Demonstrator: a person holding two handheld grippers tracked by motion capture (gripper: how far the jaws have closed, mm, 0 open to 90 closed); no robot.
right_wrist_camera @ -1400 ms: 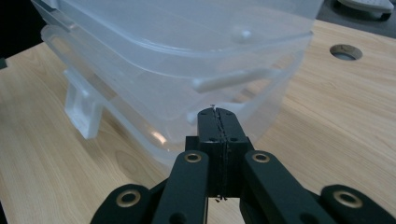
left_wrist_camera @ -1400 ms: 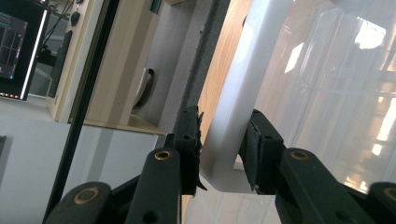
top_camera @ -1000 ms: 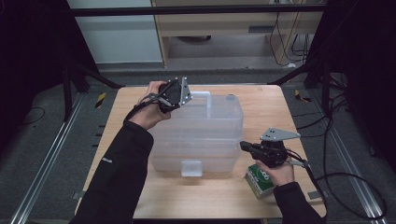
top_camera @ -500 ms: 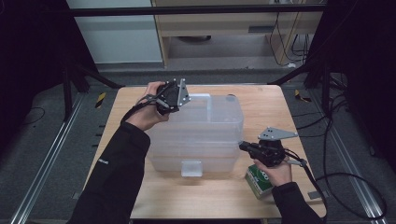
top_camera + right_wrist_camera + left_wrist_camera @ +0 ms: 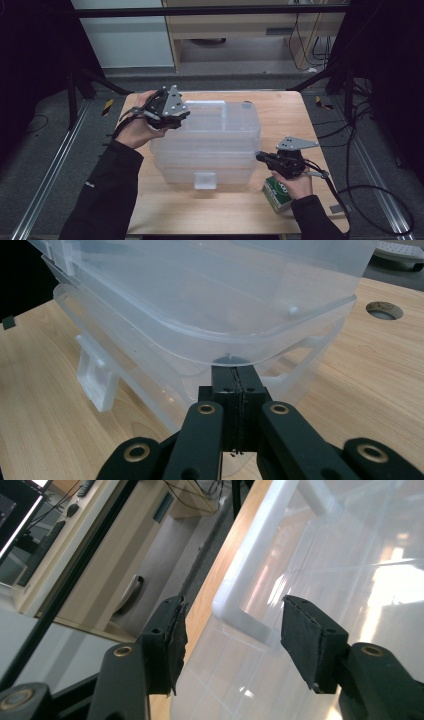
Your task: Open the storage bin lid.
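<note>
Left gripper [image 5: 175,117] hangs at the far left corner of the clear plastic box [image 5: 210,145], jaws spread and just been opening, the lid's white handle [image 5: 240,580] between them untouched. Right gripper [image 5: 235,382], pressed together, noses against the box's near right corner.

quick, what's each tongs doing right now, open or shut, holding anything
Left tongs: open, jaws just opening, straddling the handle of the clear plastic box without pressing.
Right tongs: shut, tips at the box's rim, nothing held.
</note>
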